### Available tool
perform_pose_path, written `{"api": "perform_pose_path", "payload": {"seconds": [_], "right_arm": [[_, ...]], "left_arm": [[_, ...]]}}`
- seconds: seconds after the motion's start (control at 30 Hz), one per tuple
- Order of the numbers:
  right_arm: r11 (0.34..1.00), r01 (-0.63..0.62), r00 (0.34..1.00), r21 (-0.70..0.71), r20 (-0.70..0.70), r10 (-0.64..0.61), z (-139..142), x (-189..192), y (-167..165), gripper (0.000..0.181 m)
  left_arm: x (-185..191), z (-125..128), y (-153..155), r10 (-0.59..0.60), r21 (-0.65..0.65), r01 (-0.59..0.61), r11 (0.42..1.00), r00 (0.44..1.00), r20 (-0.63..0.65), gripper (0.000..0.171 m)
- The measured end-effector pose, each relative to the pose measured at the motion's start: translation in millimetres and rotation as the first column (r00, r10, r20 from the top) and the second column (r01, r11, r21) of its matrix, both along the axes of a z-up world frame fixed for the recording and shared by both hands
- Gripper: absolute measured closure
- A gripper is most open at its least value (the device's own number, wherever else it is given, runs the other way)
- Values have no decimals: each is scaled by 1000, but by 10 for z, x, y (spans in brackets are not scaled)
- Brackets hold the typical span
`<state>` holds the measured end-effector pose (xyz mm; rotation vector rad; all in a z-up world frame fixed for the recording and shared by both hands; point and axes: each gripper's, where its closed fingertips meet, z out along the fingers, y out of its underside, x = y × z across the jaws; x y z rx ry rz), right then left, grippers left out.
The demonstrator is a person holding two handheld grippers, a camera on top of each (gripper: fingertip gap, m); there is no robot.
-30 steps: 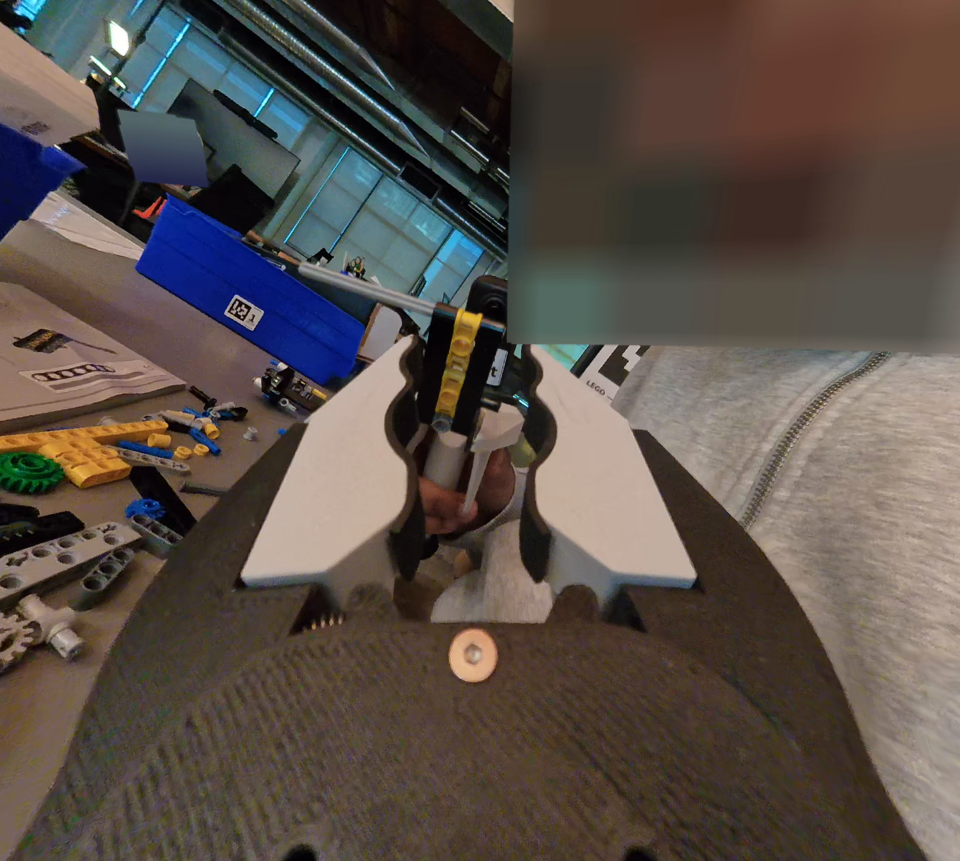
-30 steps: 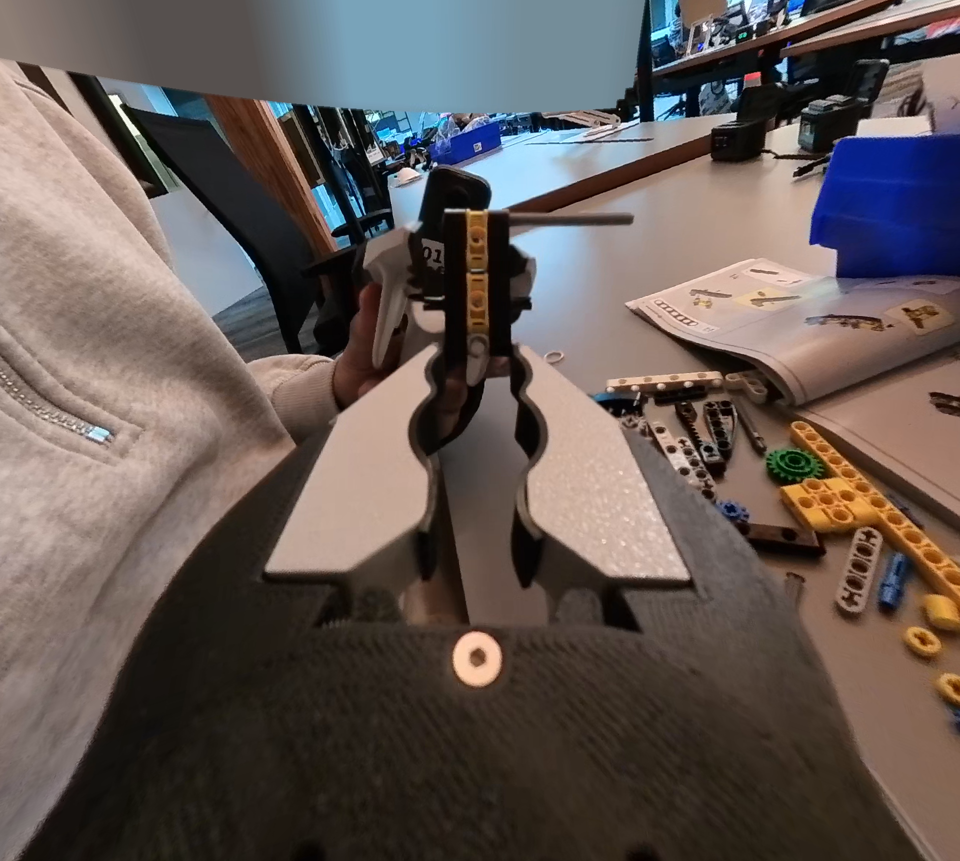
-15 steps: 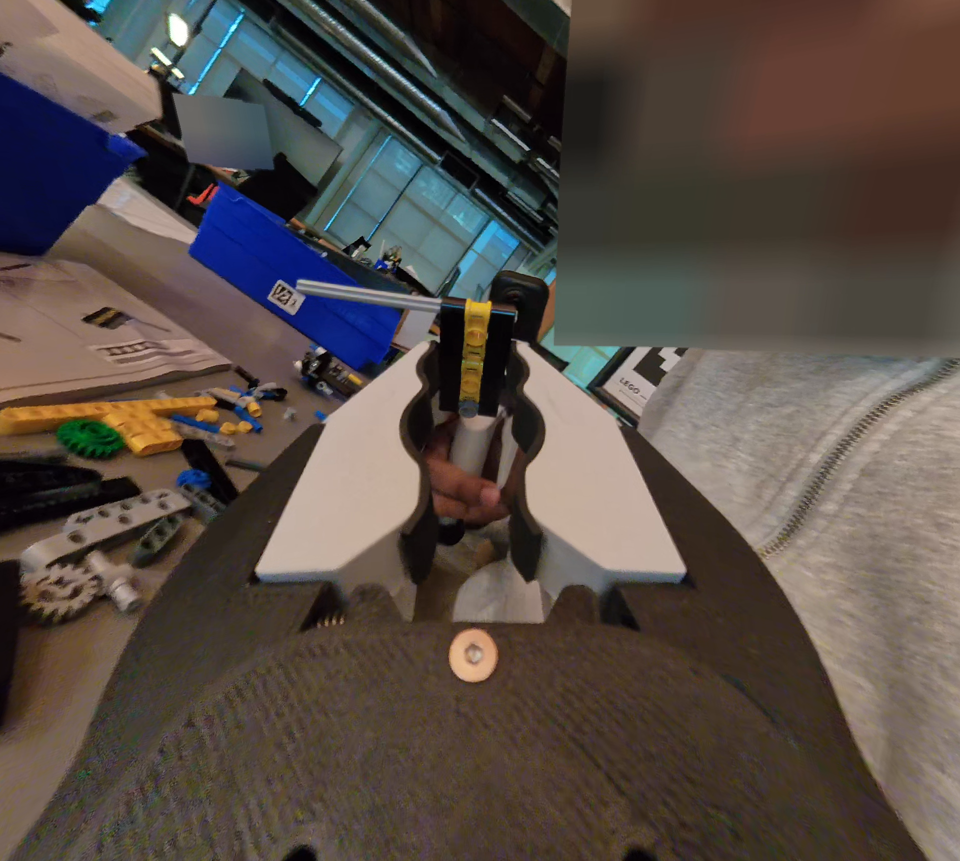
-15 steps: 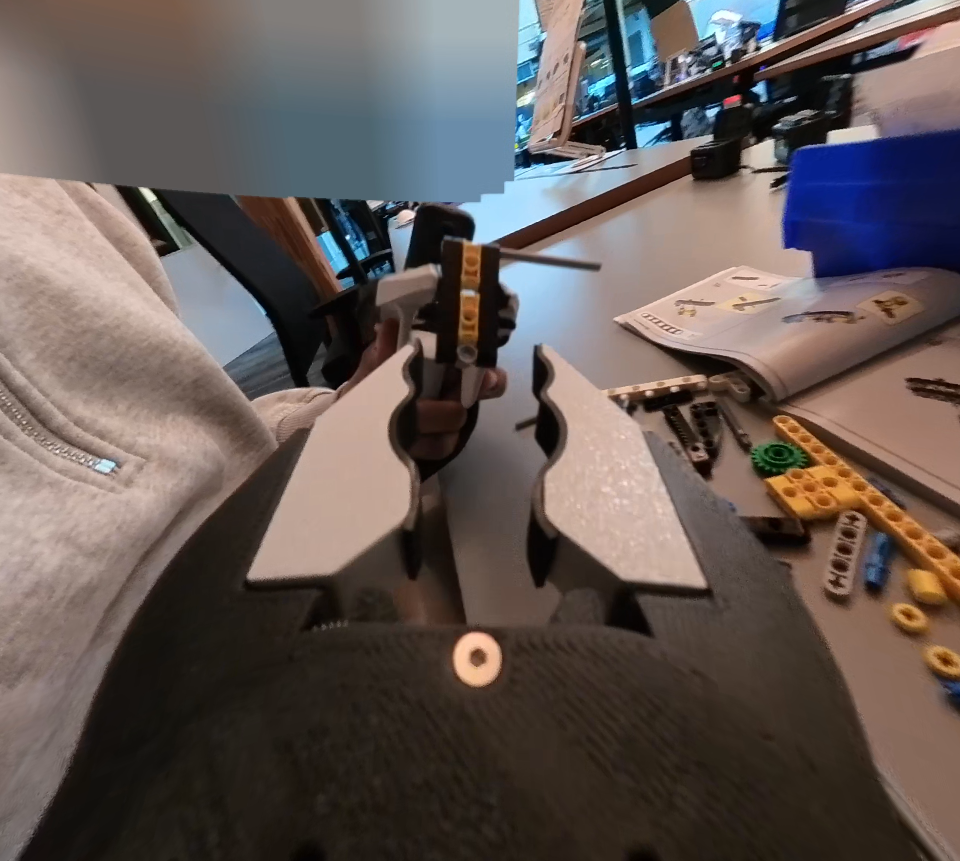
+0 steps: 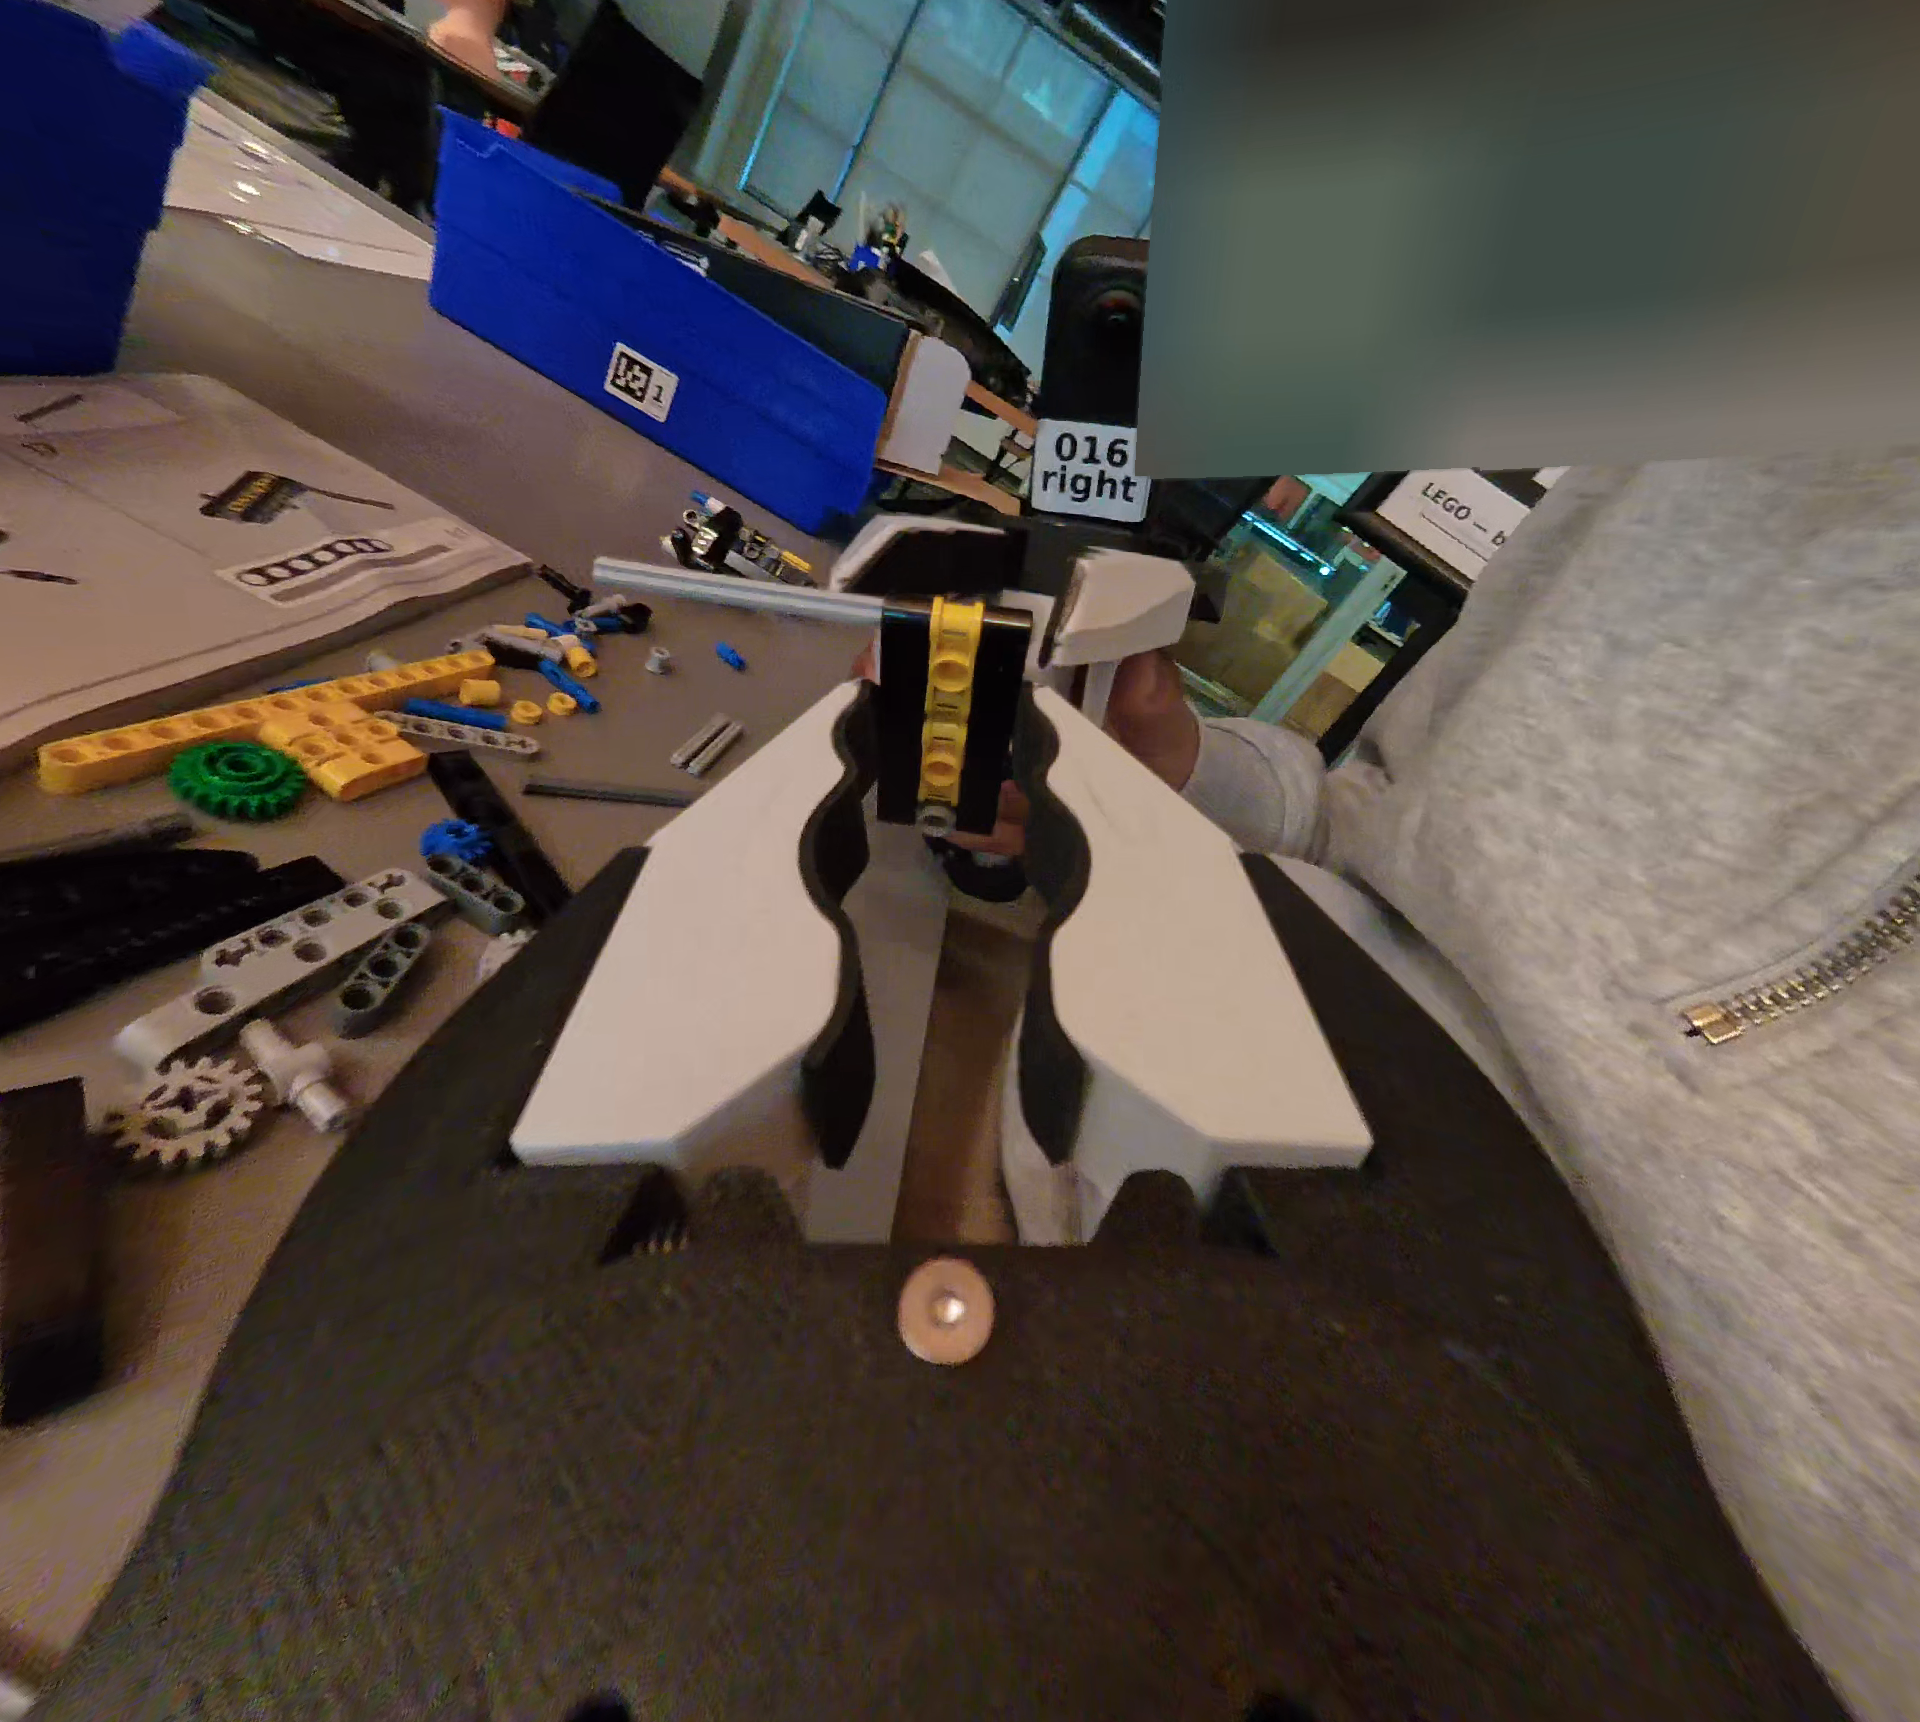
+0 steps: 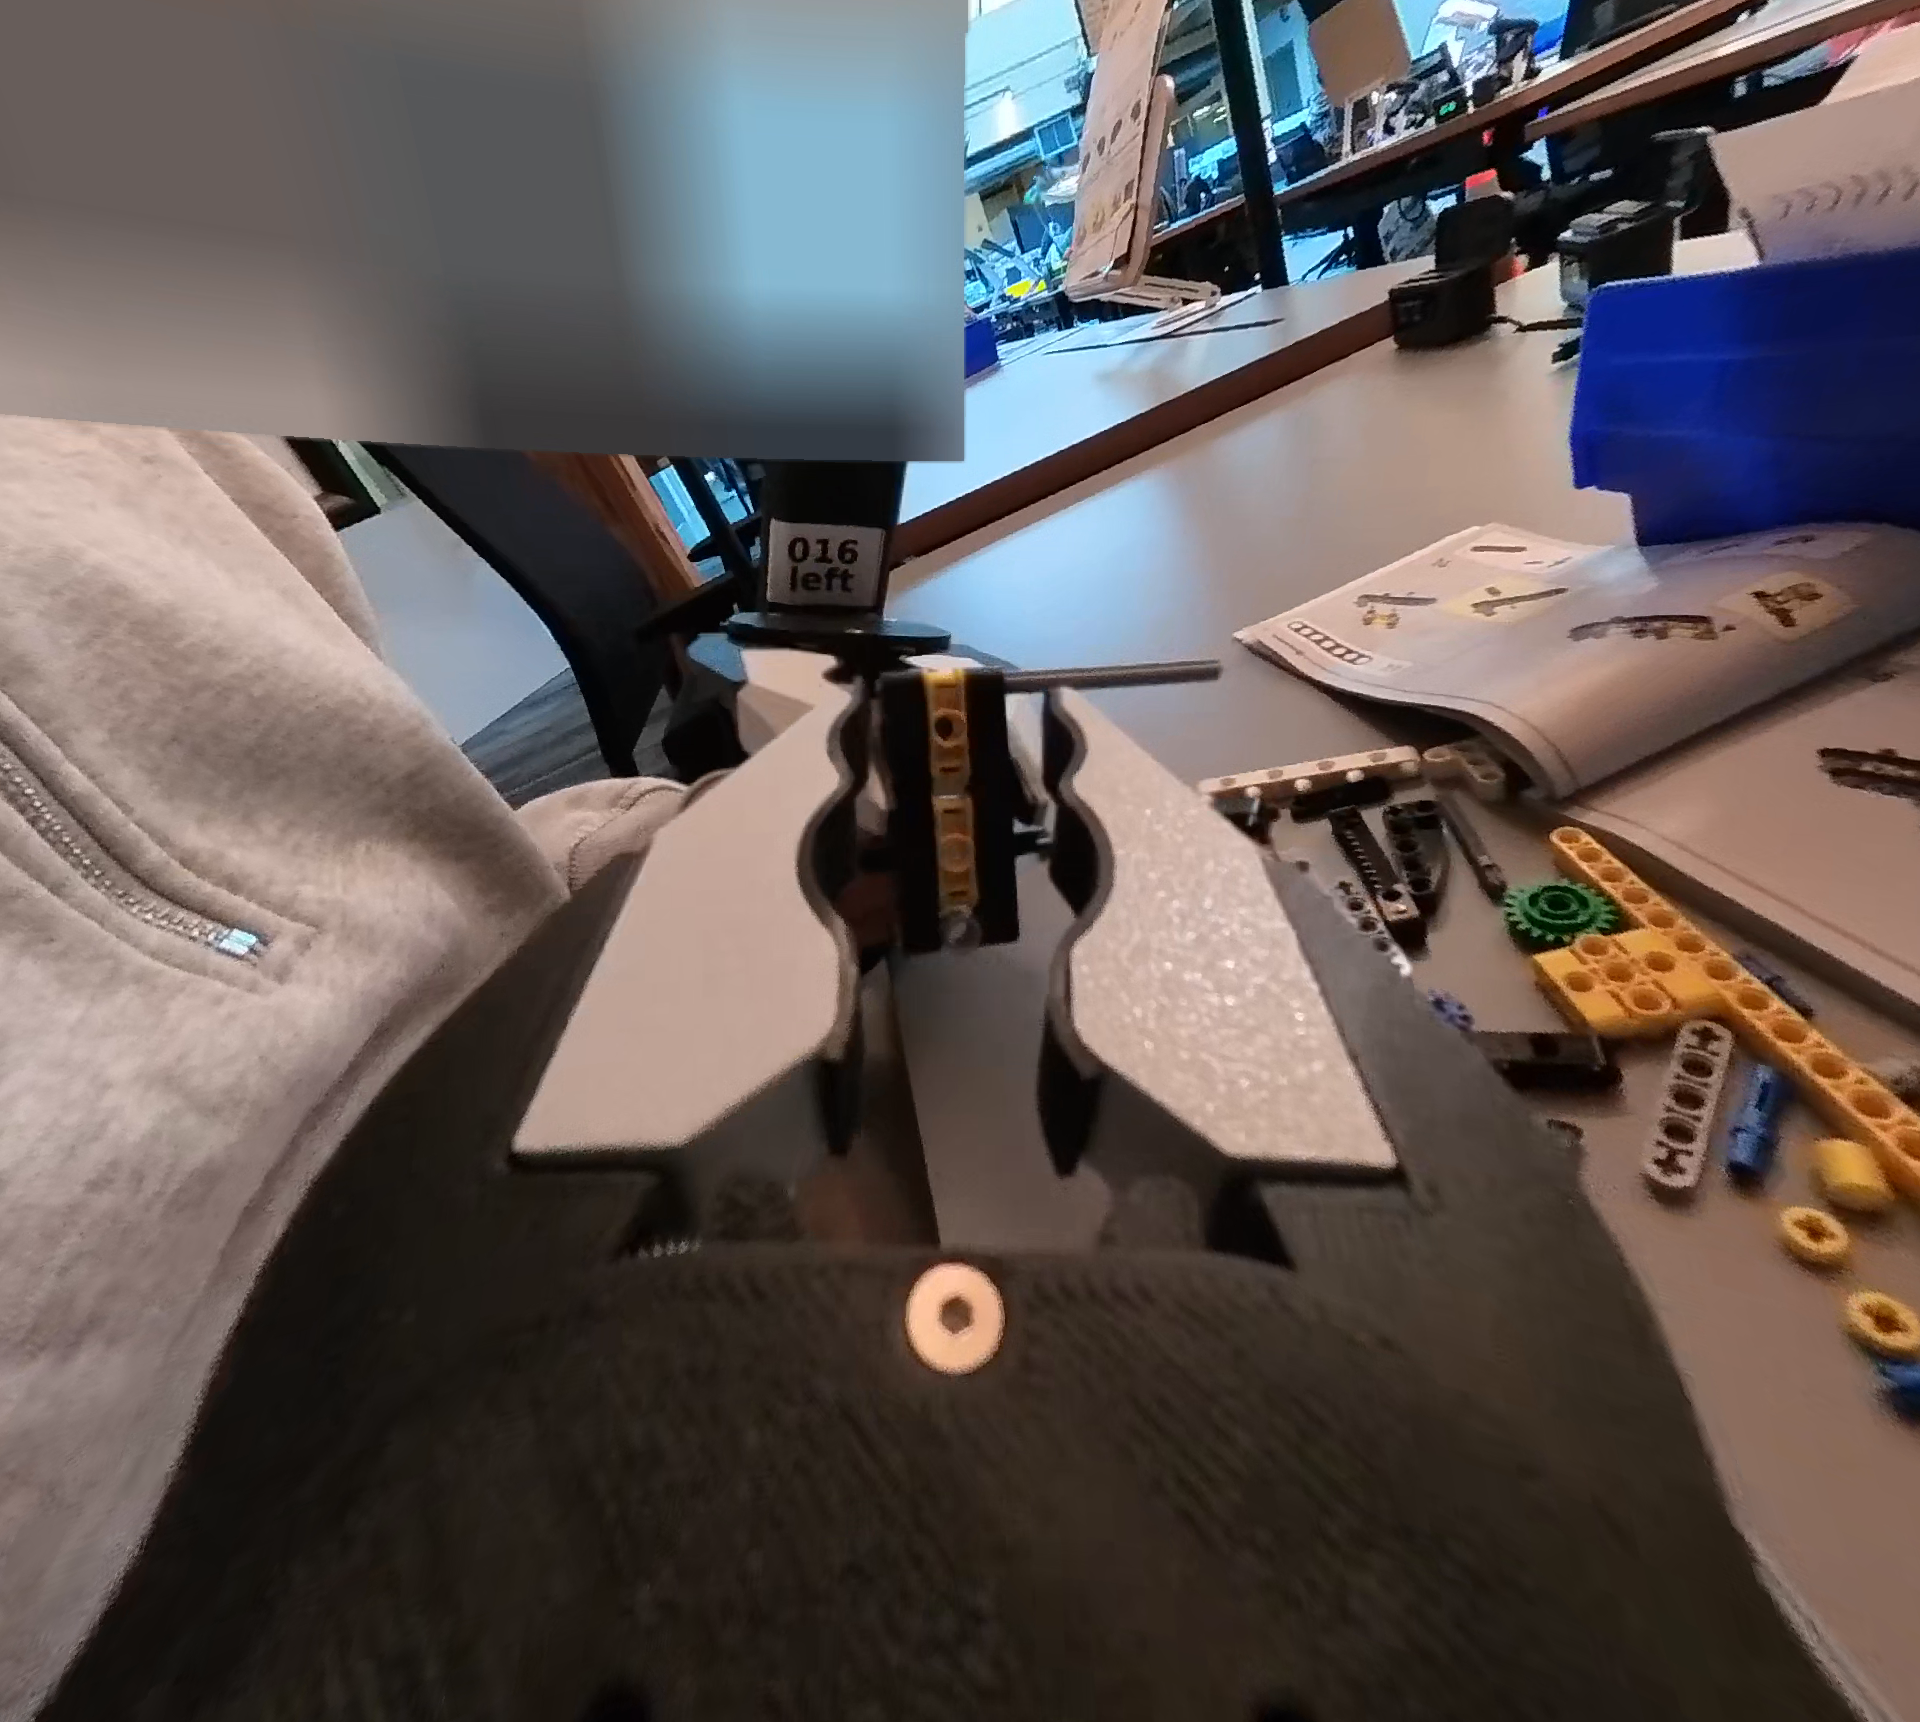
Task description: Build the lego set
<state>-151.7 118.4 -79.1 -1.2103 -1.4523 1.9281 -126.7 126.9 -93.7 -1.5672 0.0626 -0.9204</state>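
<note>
Black-yellow assembly (image 5: 951,716) between both claws

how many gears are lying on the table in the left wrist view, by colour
green gear: 1
grey gear: 1
small blue gear: 1
total: 3

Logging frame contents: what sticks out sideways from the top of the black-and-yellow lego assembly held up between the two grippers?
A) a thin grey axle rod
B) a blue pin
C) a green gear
A: a thin grey axle rod juts sideways from the top of the black-and-yellow lego assembly.
</note>
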Motion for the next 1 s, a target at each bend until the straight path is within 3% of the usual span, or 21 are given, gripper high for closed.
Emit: {"api": "perform_pose_path", "payload": {"seconds": [1.0], "right_arm": [[994,-70,997,-84,5,71,-14,28,-41,159]], "left_arm": [[44,-9,-14,-51,-7,52,999,998,35,148]]}}
